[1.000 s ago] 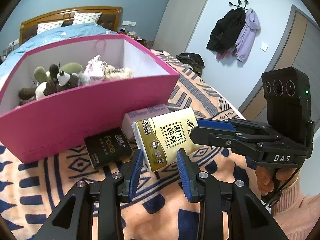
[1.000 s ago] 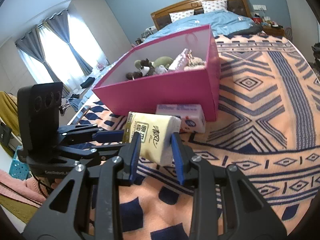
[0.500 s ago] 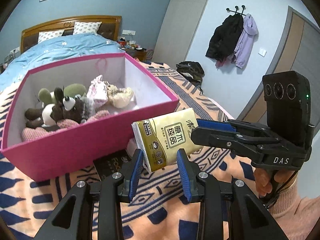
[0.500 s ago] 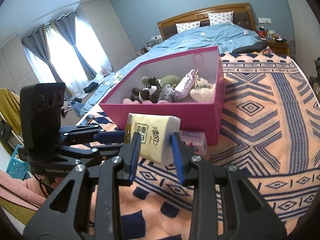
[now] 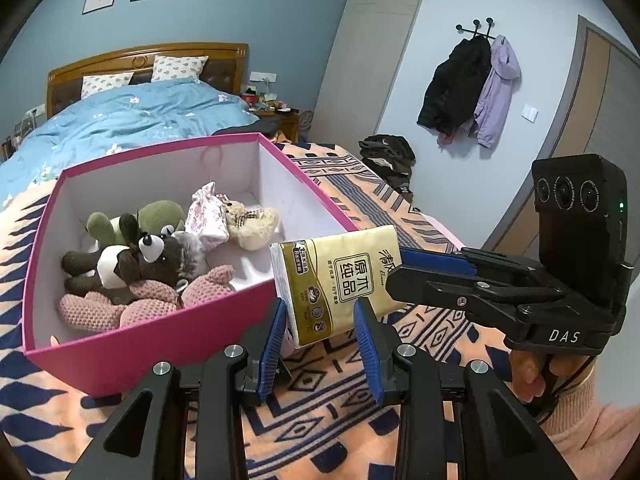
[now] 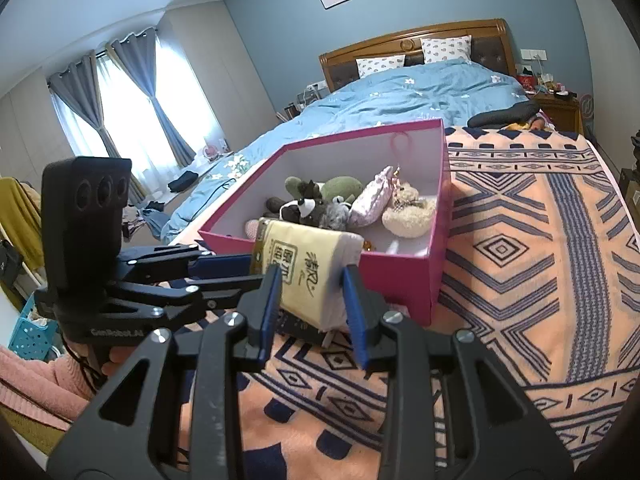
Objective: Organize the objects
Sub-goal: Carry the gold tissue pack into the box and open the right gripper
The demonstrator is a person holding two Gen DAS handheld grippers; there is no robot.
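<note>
A gold and white tissue pack [image 5: 336, 284] hangs in the air just in front of the pink box's near wall. My left gripper [image 5: 320, 312] is shut on its lower end. My right gripper [image 5: 396, 264] comes in from the right, shut on its other end. In the right wrist view the same pack [image 6: 308, 268] sits between the blue pads of my right gripper [image 6: 310, 280], with my left gripper [image 6: 248, 266] clamped on it from the left. The pink box [image 5: 160, 148] [image 6: 360, 132] holds several plush toys [image 5: 140, 264] [image 6: 320, 204].
The box stands on an orange and navy patterned blanket [image 6: 520, 260] at the foot of a bed with a blue duvet [image 6: 420, 88]. A dark flat pack [image 6: 296, 326] lies mostly hidden under the held one. Coats [image 5: 472, 92] hang on the wall. A blue basket [image 6: 28, 332] stands at far left.
Both grippers have risen together with the tissue pack, lifting it off the blanket to the height of the box's front wall. The packs left on the blanket have dropped out of sight.
</note>
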